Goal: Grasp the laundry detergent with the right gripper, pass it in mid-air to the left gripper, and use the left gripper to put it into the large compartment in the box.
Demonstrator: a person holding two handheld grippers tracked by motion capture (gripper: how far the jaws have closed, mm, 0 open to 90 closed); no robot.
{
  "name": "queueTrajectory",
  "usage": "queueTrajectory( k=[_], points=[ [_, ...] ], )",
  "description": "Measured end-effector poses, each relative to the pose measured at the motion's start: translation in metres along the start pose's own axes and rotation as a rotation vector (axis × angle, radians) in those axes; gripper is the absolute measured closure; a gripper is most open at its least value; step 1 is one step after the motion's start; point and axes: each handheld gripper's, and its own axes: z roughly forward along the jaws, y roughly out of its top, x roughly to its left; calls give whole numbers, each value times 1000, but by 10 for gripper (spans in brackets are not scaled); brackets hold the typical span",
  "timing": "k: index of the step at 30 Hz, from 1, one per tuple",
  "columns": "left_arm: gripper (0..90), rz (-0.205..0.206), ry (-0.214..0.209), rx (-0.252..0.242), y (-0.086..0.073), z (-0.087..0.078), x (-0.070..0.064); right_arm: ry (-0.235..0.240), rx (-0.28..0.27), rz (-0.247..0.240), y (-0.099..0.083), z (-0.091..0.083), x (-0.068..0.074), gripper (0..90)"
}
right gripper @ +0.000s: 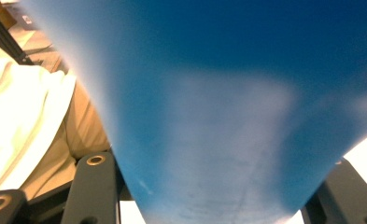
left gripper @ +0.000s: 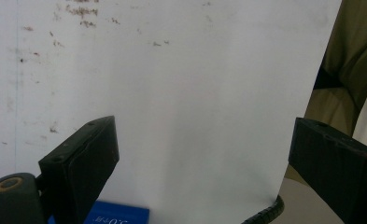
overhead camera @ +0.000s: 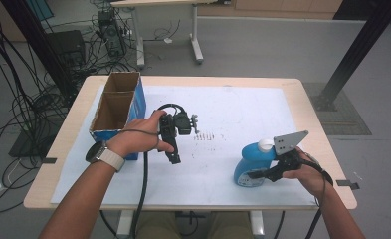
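White table, blue bottle between right claw jaws

Quick count of what's on the light wooden tabletop: one big white paper sheet, one blue plastic bottle with a white cap, and one blue cardboard box with two open compartments. Then two black handheld grippers, one left gripper and one right gripper, two jaws each. One wristwatch with a pale band too.

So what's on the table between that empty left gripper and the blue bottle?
Nothing solid: in the high view, only bare white mat with small dark specks separates the left gripper from the blue bottle.
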Motion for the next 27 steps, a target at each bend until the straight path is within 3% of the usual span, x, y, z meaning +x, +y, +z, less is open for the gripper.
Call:
queueTrajectory(
  k=[6,12,20,27],
  points=[
    [89,19,18,4,5,-12,-6,12,-11,19,12,-2,1,434],
    [89,6,23,9,7,-25,-5,31,-4,50,30,-1,3,436],
    [87,31,28,15,14,-46,-10,-9,30,26,56,3,5,437],
    [87,66,34,30,24,-64,-15,2,63,27,77,13,2,437]
  ],
)
